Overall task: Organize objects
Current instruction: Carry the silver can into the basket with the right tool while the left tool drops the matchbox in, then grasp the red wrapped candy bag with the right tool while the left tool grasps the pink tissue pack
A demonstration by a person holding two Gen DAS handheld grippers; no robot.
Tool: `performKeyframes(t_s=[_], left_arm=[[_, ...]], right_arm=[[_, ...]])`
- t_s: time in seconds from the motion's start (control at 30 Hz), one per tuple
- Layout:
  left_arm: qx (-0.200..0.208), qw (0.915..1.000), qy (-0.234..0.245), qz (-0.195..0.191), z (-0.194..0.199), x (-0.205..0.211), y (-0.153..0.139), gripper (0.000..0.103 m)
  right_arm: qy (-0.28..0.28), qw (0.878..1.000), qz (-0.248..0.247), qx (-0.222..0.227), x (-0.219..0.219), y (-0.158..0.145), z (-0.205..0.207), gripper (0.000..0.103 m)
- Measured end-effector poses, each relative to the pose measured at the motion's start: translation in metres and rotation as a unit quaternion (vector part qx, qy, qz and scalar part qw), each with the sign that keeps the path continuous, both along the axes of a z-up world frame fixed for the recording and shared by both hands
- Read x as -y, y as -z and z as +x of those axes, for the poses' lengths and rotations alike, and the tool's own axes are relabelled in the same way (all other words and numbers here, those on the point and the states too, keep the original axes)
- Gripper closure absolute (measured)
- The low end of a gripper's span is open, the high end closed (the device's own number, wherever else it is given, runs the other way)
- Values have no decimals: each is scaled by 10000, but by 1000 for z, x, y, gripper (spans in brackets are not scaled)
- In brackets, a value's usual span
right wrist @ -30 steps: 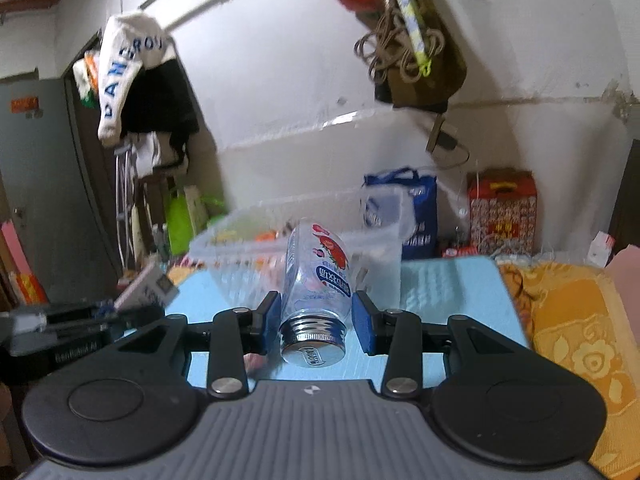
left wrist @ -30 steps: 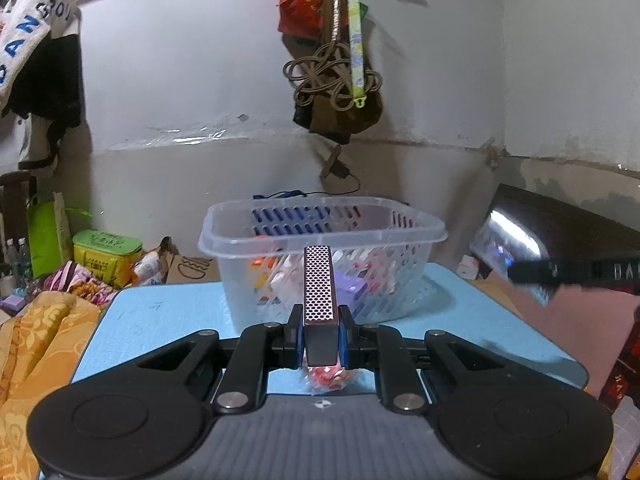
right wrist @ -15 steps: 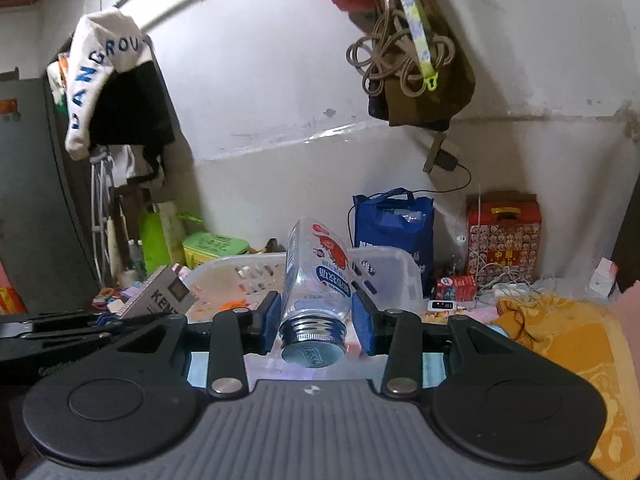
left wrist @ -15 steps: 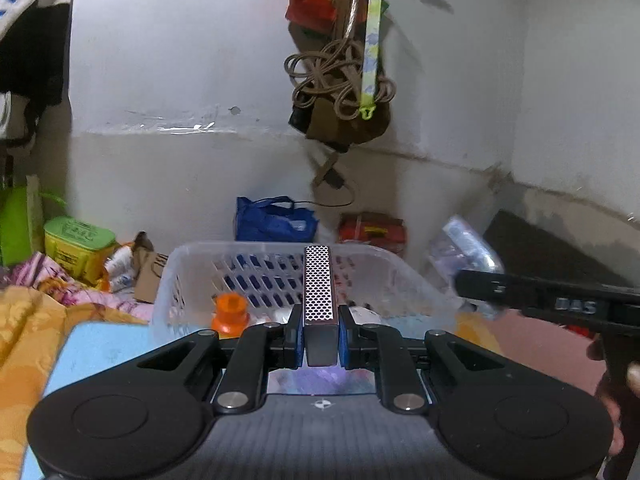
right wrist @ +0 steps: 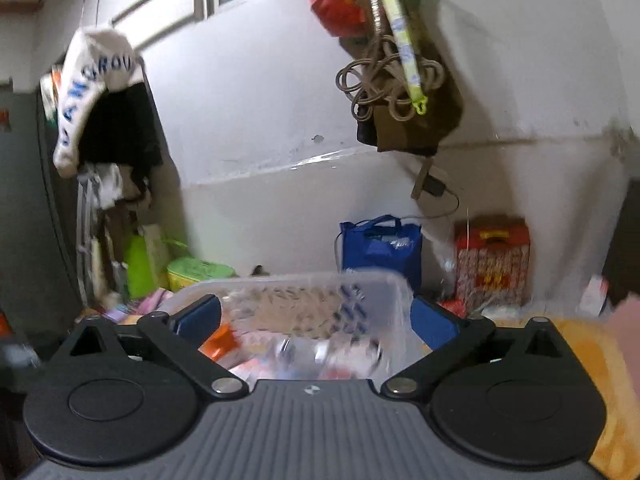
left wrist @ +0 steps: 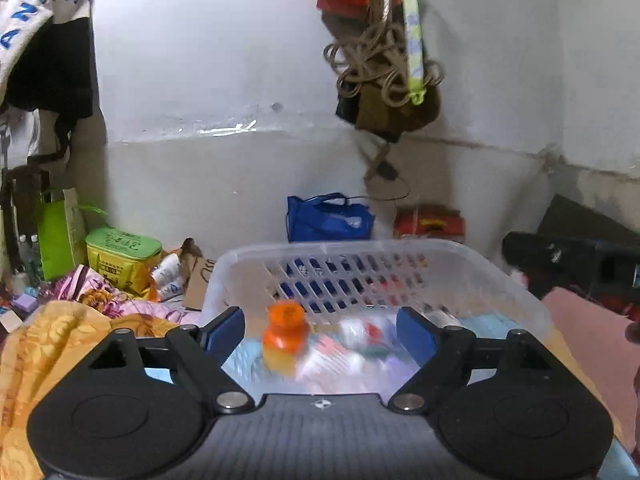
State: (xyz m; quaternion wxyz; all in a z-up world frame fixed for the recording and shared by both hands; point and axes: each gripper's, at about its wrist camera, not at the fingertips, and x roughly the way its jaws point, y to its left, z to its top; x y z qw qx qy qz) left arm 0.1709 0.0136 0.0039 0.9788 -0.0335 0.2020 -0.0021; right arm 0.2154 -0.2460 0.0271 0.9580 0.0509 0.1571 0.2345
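Now both claws, left claw (left wrist: 320,330) and right claw (right wrist: 316,318), gape empty; their loads dropped into the basket (left wrist: 400,245) at twelve o'clock.

Basket (left wrist: 460,258): open top, unobstructed from above. Interior crowded: orange-capped bottle (left wrist: 285,334) at left, blurred packets at centre and right. Slotted walls block side entry. Blue bag (left wrist: 328,218) stands behind.

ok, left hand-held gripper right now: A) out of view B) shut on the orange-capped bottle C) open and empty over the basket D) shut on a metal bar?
C: the left hand-held gripper has its blue pads spread wide with nothing between them, above the clear basket; the orange-capped bottle sits inside the basket, untouched.
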Motion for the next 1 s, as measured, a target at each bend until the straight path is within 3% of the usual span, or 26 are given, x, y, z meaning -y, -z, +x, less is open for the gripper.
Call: performKeyframes(t_s=[0.1, 0.17, 0.23, 0.4, 0.43, 0.47, 0.57, 0.77, 0.9, 0.97, 1.0], left_arm=[[-318, 9986, 429, -15, -27, 15, 27, 11], [-639, 9971, 380, 157, -26, 26, 47, 11], [-863, 9959, 245, 92, -19, 28, 61, 11], [-1194, 9926, 62, -216, 2, 26, 73, 15], [-1250, 9919, -2, -210, 5, 26, 76, 33], [-1308, 9910, -18, -270, 6, 24, 80, 39], [-1164, 9921, 7, -475, -7, 11, 81, 40], [-1020, 9939, -142, -388, -25, -21, 82, 40], [-1112, 9933, -132, -280, -37, -34, 95, 40], [-1111, 9932, -216, -264, -44, -43, 100, 40], [-1119, 9930, -252, -284, -47, -47, 103, 40]], right_arm=[[-127, 9979, 220, -589, 20, 28, -30, 0], [-52, 9942, 248, -1041, 27, 54, -41, 0], [-55, 9901, -2, -1406, 27, 72, -44, 0], [-83, 9839, -106, -1780, 16, 91, -47, 0], [-183, 9833, -126, -1807, 11, 92, -48, 0], [-275, 9831, -176, -1803, 5, 93, -49, 0], [-548, 9834, -338, -1696, -9, 96, -48, 0], [-883, 9823, -554, -1554, -56, 105, -43, 0], [-1015, 9781, -1006, -1515, -88, 113, -34, 14], [-1042, 9779, -1222, -1336, -97, 114, -38, 28], [-1056, 9767, -1403, -1231, -100, 113, -41, 47]])
